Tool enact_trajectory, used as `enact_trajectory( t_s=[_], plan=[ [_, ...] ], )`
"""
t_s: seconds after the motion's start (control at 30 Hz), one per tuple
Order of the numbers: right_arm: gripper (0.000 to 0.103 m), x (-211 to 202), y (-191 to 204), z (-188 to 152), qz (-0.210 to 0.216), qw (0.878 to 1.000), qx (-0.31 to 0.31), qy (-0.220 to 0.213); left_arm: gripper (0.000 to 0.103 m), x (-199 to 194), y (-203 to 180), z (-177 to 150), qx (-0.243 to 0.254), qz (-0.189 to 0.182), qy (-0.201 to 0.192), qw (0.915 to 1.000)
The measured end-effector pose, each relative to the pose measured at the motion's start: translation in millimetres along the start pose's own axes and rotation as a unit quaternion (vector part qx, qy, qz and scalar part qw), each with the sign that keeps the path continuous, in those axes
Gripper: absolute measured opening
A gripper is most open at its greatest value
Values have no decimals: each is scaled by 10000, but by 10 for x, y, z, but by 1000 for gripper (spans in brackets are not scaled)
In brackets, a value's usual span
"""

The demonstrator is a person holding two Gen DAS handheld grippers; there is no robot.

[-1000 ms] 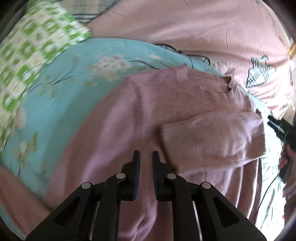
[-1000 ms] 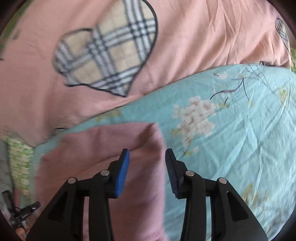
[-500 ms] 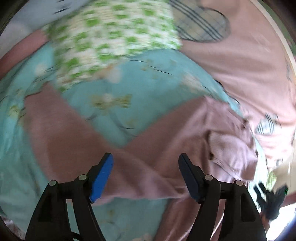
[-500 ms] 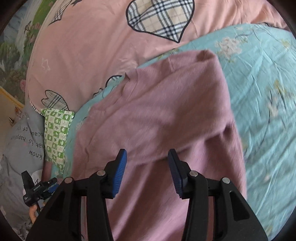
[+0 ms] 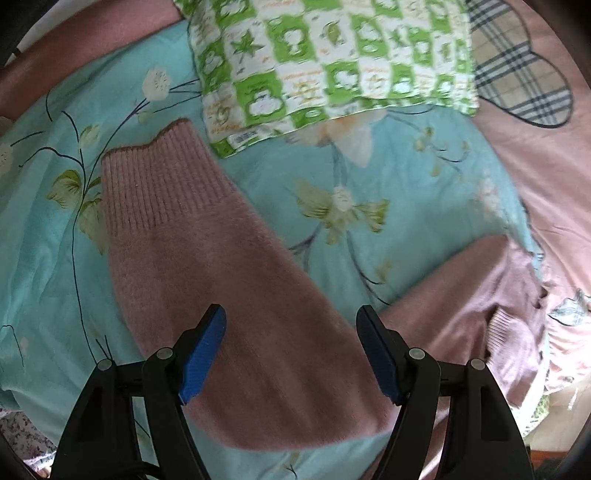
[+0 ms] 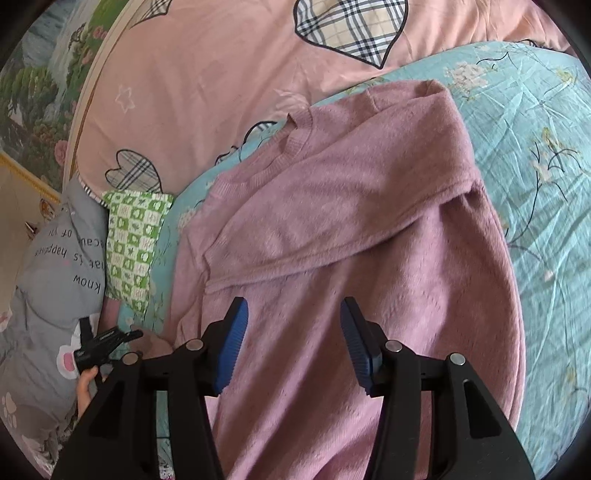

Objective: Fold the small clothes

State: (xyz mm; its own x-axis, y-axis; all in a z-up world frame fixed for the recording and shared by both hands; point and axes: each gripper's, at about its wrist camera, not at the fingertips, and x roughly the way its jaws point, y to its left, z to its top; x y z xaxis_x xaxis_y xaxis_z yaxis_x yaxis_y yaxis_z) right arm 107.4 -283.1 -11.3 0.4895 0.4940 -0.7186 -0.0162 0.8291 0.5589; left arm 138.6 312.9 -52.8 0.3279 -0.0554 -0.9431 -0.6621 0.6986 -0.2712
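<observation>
Fingers of your left gripper [image 5: 291, 352] have just spread wide over the unfolded sleeve [image 5: 207, 266] of the pink sweater [image 6: 351, 240]; your right gripper [image 6: 293, 343] has opened too, empty; fold this sleeve in next

1. A turquoise floral sheet [image 5: 369, 177] covers the bed.
2. A green-and-white checked pillow [image 5: 332, 62] lies on the sheet's far edge.
3. A pink quilt [image 6: 221, 74] with plaid heart patches [image 6: 351, 26] lies beyond the sheet.
4. A grey cushion [image 6: 55, 258] with printed lettering sits beside the checked pillow.
5. At the upper left, what looks like a landscape picture [image 6: 40, 81], blurred at the rim.
</observation>
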Motion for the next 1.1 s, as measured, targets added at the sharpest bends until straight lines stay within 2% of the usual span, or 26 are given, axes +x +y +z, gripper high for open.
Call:
enact_trajectory(
  t_s=[0.07,0.23,0.4,0.43,0.5,0.57,0.6,0.63,0.77,0.9,1.0,1.07,1.1],
  plan=[
    [54,-11,15,-45,-1,10000,-38,16,73,66,38,58,-73,170,23,9998],
    [54,-36,-4,-143,-40,10000,24,29,75,268,105,263,-358,331,153,9987],
    [54,-6,-13,-161,-21,9999,23,129,75,383,29,421,-230,696,28,9973],
    [54,-2,-9,-162,-13,9999,23,133,71,390,18,427,-182,764,-52,9969],
    [54,8,-12,-158,-17,9999,21,127,55,392,-5,412,-34,949,-197,9953],
    [54,20,-30,-147,-22,9999,50,122,28,363,-14,381,96,1010,-310,9944],
    [54,21,-41,-145,-23,9999,69,112,20,337,-8,365,117,987,-334,9945],
    [54,25,-57,-144,-38,9999,94,99,9,306,3,355,97,897,-326,9954],
    [54,61,-150,-137,-101,9996,244,87,7,44,-80,265,146,558,-529,9969],
    [54,91,-201,-144,-109,9993,334,88,7,-301,-465,113,511,-145,-823,9952],
    [54,69,-242,-153,-115,9992,382,2,7,-530,-964,-36,1058,-622,-1007,9873],
    [54,57,-277,-150,-125,9990,437,-49,7,-653,-1380,-134,1501,-952,-1153,9773],
    [54,51,-300,-147,-130,9988,472,-59,7,-724,-1637,-207,1769,-1193,-1221,9693]
  ],
)
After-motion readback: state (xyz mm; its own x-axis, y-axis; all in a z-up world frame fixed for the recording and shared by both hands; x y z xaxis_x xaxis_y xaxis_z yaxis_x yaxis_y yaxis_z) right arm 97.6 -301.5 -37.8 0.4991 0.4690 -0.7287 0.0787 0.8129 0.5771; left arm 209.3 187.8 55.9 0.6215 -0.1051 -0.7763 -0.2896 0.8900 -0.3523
